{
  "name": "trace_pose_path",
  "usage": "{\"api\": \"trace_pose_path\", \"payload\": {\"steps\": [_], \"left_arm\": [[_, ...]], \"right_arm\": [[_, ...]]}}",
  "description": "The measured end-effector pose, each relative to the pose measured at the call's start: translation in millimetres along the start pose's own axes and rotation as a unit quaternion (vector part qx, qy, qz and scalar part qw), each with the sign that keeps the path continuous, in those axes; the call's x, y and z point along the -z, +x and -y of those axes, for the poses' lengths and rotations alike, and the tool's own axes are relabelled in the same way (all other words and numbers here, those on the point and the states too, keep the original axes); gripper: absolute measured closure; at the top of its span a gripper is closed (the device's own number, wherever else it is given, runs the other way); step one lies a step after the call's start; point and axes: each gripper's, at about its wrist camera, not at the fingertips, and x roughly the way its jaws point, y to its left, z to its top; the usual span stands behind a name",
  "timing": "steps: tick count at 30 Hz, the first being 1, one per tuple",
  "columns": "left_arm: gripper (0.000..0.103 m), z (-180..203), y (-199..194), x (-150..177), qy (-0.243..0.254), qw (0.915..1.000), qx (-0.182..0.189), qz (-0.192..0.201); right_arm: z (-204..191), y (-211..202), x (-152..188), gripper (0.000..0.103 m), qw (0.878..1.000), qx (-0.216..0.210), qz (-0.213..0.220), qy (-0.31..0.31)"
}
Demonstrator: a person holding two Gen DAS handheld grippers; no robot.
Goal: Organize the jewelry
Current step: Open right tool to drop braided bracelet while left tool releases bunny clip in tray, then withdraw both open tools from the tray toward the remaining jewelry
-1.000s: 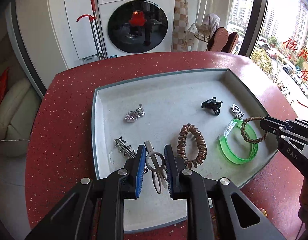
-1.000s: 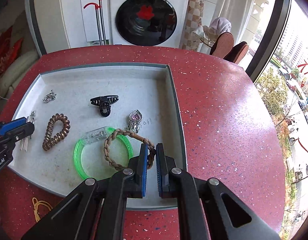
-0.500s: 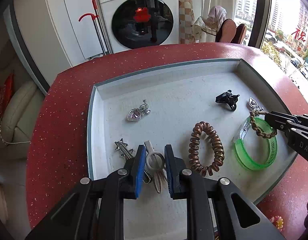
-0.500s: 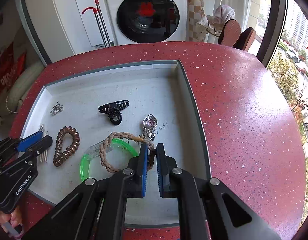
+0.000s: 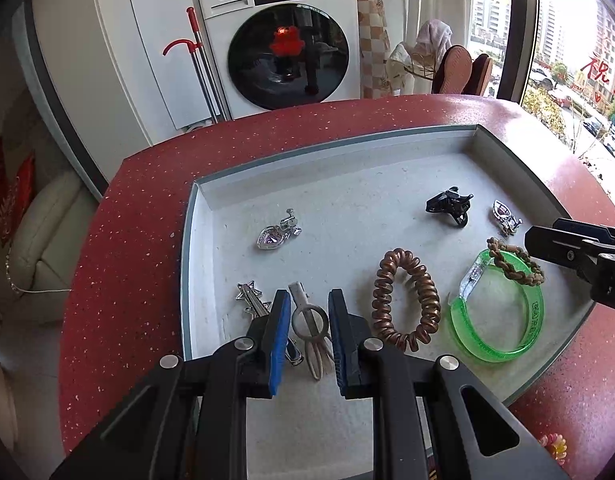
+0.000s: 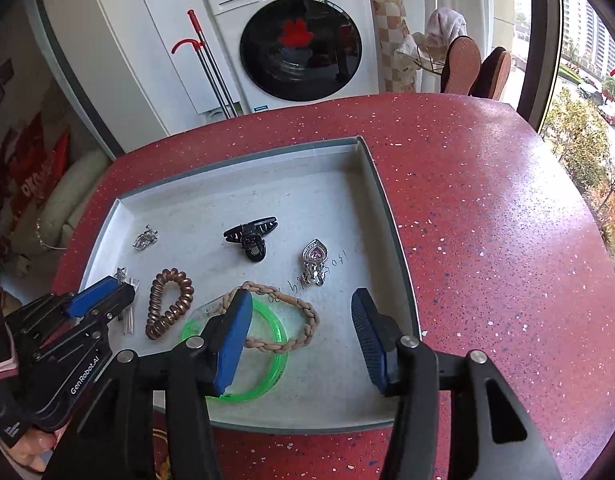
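Note:
My left gripper sits low over the near left of the grey tray, shut on a pale metal hair clip whose ring fills the gap between the blue pads. The jaws of my right gripper are opening and stand wide apart. A braided cord bracelet lies loose between them, draped over a green bangle, with no pad touching it. In the left wrist view the right gripper reaches in from the right edge, beside the bracelet.
Also in the tray are a copper coil hair tie, a black claw clip, a silver heart pendant, a second silver charm and a star pin. The red speckled table surrounds the tray.
The right jaws have swung open and let go of the braided bracelet, which now rests on the green bangle. The left gripper still grips the hair clip in the same spot.

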Motion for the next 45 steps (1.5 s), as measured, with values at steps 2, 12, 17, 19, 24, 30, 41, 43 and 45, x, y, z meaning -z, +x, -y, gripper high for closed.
{"api": "trace_pose_path", "payload": {"steps": [2, 12, 17, 19, 24, 30, 41, 43, 45], "left_arm": [[0.065, -1, -1, -1, -0.005, 1.0000, 0.002, 0.001], [0.065, -5, -11, 1, -0.014, 0.9999, 0.005, 0.006], [0.065, -4, -19, 3, -0.015, 0.9998, 0.006, 0.011], [0.065, -4, -21, 3, -0.015, 0.9998, 0.007, 0.013], [0.050, -6, -26, 6, -0.019, 0.9997, 0.006, 0.013], [0.000, -5, -40, 7, -0.017, 0.9989, -0.003, 0.044], [0.000, -13, -54, 13, -0.029, 0.9991, 0.002, 0.032], [0.000, -15, -59, 17, -0.031, 0.9990, 0.002, 0.033], [0.000, -18, -65, 23, -0.035, 0.9988, 0.006, 0.032]], "right_arm": [[0, -8, 2, 0.039, 1.000, -0.009, 0.006, 0.005], [-2, -33, 29, 0.030, 1.000, -0.019, 0.010, 0.011], [-7, -42, 41, 0.030, 1.000, -0.024, 0.008, 0.007], [-10, -45, 44, 0.030, 1.000, -0.021, 0.010, 0.003], [-11, -48, 48, 0.030, 1.000, -0.020, 0.011, 0.007], [-9, -48, 49, 0.023, 1.000, -0.011, 0.010, 0.011], [-6, -53, 52, 0.018, 1.000, -0.007, 0.017, 0.018], [-5, -55, 54, 0.018, 0.999, -0.012, 0.019, 0.023], [-5, -58, 56, 0.017, 0.999, -0.009, 0.023, 0.022]]}}
